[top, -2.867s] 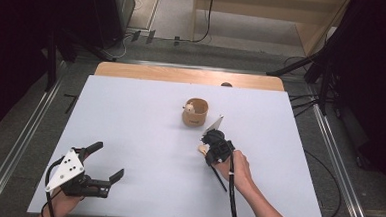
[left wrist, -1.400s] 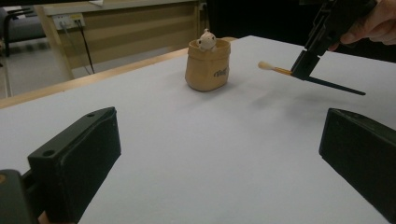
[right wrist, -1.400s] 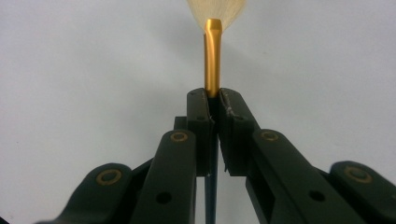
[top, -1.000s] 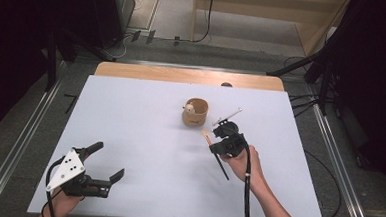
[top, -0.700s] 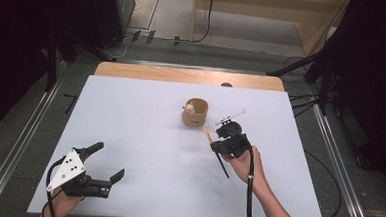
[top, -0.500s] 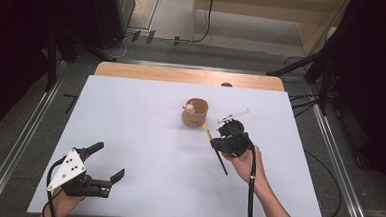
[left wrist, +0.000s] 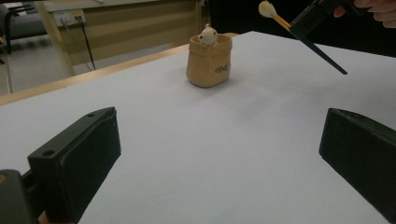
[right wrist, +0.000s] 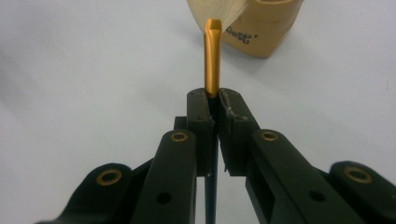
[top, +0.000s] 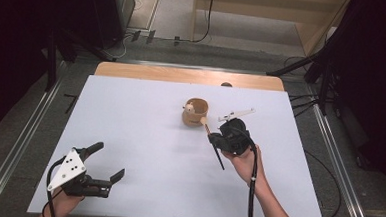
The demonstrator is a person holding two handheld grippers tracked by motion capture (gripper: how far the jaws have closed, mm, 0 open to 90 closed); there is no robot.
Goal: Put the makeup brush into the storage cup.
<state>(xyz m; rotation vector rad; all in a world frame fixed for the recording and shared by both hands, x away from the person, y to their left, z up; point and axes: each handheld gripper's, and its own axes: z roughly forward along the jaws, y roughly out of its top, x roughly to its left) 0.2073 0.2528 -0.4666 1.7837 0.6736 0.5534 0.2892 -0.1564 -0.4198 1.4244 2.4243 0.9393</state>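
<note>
Nearest the person, the left gripper (top: 104,161) sits low over the smooth white table (top: 140,126), matte black jaws spread wide with nothing between them. Further out, the right gripper (right wrist: 213,100) has its jaws pressed onto a slim paintbrush (right wrist: 212,56): shiny gold ferrule, pale soft bristles, thin dark handle. Its tip hangs just beside the small tan sack-shaped pot (top: 195,112) with a little cream figure (left wrist: 208,35) peeking out.

Running off the top edge just beyond the right gripper (right wrist: 212,100): brush (right wrist: 213,56) bristles and pot (right wrist: 261,28). Blurring there: pot lettering. Hiding between the clamped jaws: brush handle's middle.
</note>
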